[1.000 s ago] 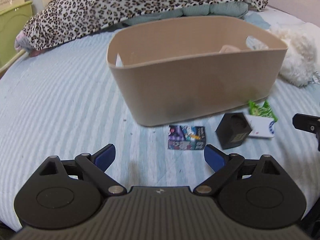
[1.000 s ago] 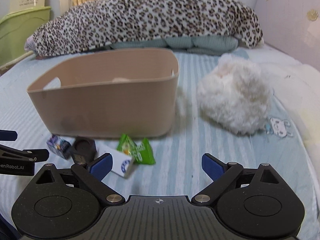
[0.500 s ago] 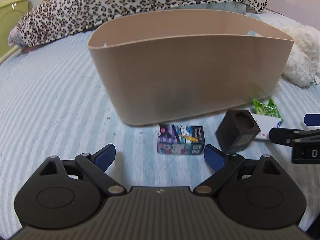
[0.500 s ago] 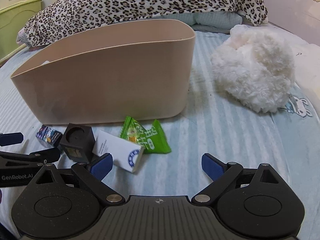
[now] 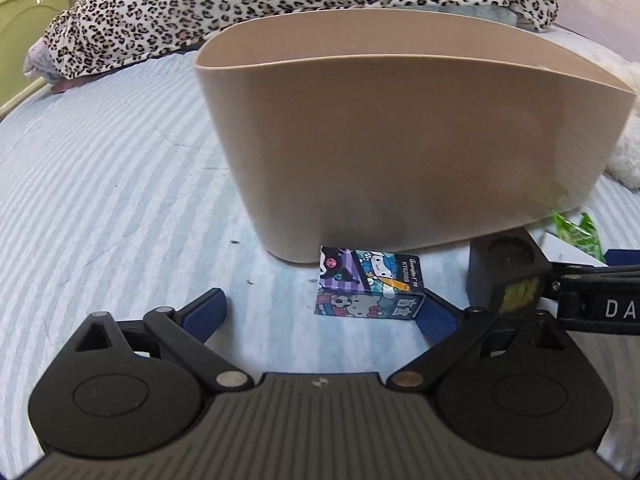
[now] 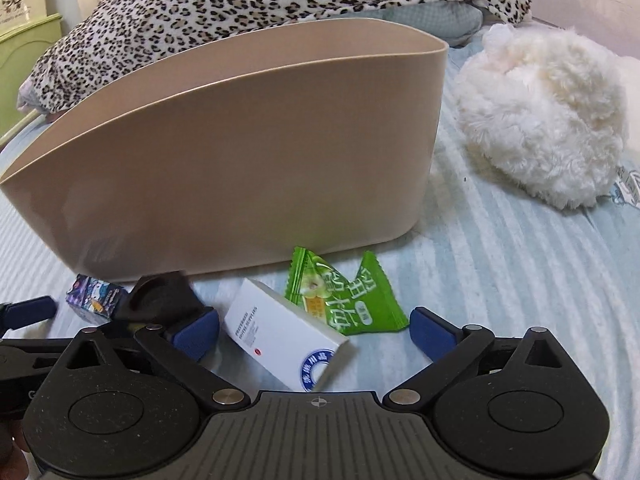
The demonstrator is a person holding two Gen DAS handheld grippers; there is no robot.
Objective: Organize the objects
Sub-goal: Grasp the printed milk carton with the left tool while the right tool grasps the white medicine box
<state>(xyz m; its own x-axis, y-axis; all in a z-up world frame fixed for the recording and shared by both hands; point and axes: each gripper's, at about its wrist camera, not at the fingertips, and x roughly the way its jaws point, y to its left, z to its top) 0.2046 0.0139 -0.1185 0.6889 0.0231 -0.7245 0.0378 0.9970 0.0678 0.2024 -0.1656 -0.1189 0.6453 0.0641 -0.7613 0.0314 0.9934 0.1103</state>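
A beige plastic basket [image 5: 400, 152] [image 6: 240, 168] stands on the striped bed. In front of it lie a small cartoon-printed box [image 5: 370, 288] [image 6: 94, 298], a black cube with a round hollow [image 5: 506, 276] [image 6: 164, 296], a white box [image 6: 280, 340] and a green snack packet [image 6: 344, 296]. My left gripper [image 5: 320, 314] is open, low over the sheet; the cartoon box sits by its right finger. My right gripper [image 6: 314, 328] is open around the white box and the packet's edge. Its left finger is close by the black cube.
A white fluffy plush [image 6: 540, 116] lies right of the basket. A leopard-print blanket [image 5: 260, 4] is heaped behind it. A green cabinet [image 5: 24, 28] stands at the far left. The right gripper's body [image 5: 600, 300] reaches into the left wrist view beside the black cube.
Both grippers have moved forward and down toward the items in front of the basket. The white box now sits between the right fingers. The black cube looks blurred.
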